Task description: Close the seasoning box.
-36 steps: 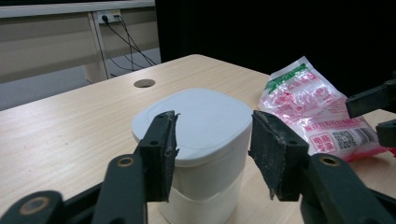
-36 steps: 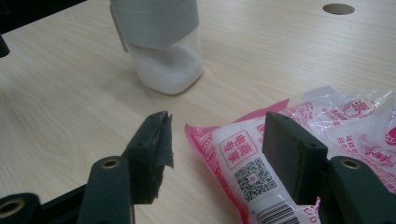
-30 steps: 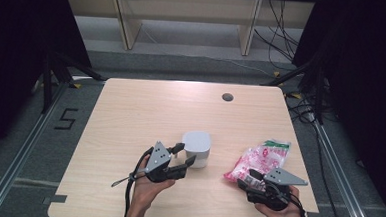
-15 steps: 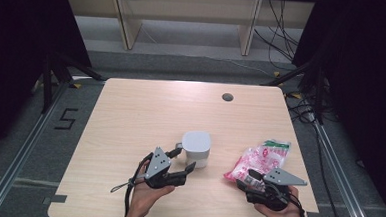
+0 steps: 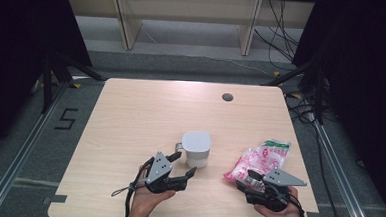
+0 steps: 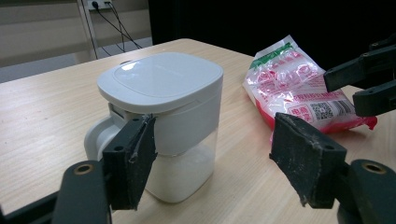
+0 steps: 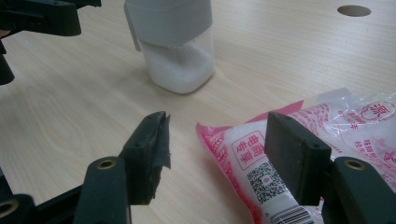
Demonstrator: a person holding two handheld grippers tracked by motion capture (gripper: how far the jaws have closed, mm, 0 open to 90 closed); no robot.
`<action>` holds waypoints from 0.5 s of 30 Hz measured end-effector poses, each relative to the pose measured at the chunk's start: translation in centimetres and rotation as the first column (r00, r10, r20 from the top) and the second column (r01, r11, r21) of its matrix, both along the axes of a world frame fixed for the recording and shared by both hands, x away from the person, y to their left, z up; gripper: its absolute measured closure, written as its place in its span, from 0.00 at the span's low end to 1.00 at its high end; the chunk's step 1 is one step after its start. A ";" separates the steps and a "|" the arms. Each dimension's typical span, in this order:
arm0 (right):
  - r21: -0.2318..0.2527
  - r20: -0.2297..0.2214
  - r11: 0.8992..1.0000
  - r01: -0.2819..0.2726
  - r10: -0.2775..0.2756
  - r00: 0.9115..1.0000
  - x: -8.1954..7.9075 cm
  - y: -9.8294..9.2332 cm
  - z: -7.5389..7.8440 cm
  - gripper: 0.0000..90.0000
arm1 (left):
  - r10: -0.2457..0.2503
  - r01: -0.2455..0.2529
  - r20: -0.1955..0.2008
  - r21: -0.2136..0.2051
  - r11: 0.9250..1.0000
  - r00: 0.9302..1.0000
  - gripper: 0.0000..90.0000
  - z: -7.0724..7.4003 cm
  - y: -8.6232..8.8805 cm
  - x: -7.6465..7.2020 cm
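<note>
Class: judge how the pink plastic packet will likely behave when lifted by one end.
The pink packet will probably sag: its film looks thin and crinkled. Its loose white filling may shift toward the low end. The glossy film may slip.

Open claw (image 7: 215, 154), pink bag (image 7: 327, 154), white container (image 7: 175, 42)

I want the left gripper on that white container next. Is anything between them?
Nothing visible: the left gripper, jaws just opened with nothing between them, faces the white container across bare table. The pink bag lies off to the side.
</note>
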State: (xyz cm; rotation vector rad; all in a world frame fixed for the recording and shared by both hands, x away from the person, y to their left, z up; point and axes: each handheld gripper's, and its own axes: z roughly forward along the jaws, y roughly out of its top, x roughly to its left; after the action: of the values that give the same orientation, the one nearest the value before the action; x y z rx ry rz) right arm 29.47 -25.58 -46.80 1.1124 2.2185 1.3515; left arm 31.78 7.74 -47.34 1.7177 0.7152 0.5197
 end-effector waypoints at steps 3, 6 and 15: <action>-0.015 0.011 1.000 0.002 -0.001 1.000 0.0 -0.1 0.1 0.45 | 0.002 -0.002 -0.002 0.001 1.000 1.000 0.34 -0.1 0.0 -0.2; 0.006 -0.010 1.000 0.013 -0.013 1.000 -0.2 0.3 0.0 0.45 | -0.005 0.005 0.000 -0.006 1.000 1.000 0.33 -0.3 0.0 -0.4; -0.015 -0.003 1.000 -0.026 0.026 1.000 -0.2 0.5 -0.2 0.44 | -0.010 0.010 -0.013 0.022 1.000 1.000 0.32 -1.0 -0.1 -1.1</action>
State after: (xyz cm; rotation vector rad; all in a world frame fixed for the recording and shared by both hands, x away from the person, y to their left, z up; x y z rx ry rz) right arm 29.32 -25.05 -46.99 1.0844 2.2492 1.3424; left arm 30.72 7.67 -48.34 1.7462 0.7116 0.5118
